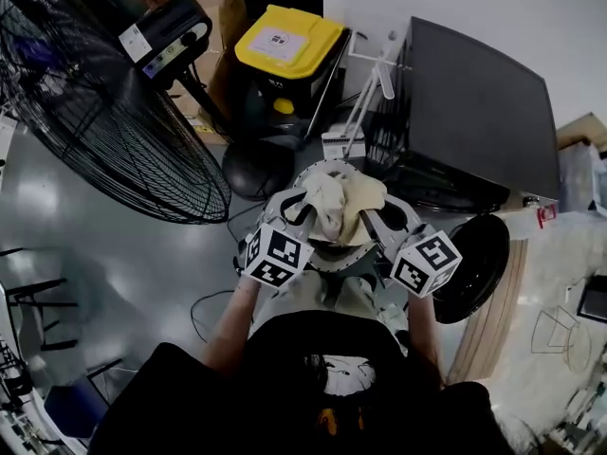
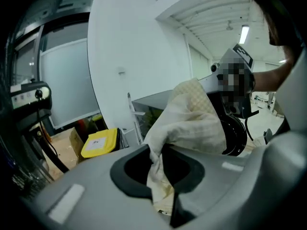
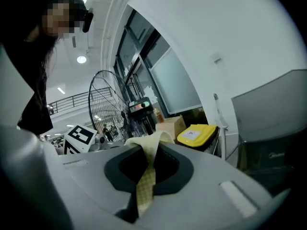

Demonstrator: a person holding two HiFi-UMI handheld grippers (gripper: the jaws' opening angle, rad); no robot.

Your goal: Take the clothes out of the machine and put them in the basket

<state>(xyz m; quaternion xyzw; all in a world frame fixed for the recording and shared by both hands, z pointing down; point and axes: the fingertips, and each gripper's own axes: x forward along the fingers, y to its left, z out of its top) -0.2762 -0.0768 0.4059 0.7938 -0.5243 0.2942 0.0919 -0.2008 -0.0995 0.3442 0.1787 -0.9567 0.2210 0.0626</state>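
Cream checked cloth [image 1: 341,202], bunched, hangs in the air between both tools, out of the machine and close to the person's chest. Judged reason for the two-point hold: it keeps the limp fabric gathered and off the grey floor [image 1: 114,254] during the carry.

Left gripper [image 1: 302,205]: jaws pinched on a thick fold, with the bulk of the cloth billowing above them. Right gripper [image 1: 375,218]: jaws closed on a thin strip of the same cloth, which runs down through the slot.

Both forearms are bent and drawn in, grippers side by side, marker cubes up.

Dark grey washing machine [image 1: 484,112] stands to the right, its round black door [image 1: 479,263] swung open. Yellow-lidded black bin [image 1: 285,41] and large black wire fan [image 1: 104,112] stand beyond. Basket: cannot pick it out.
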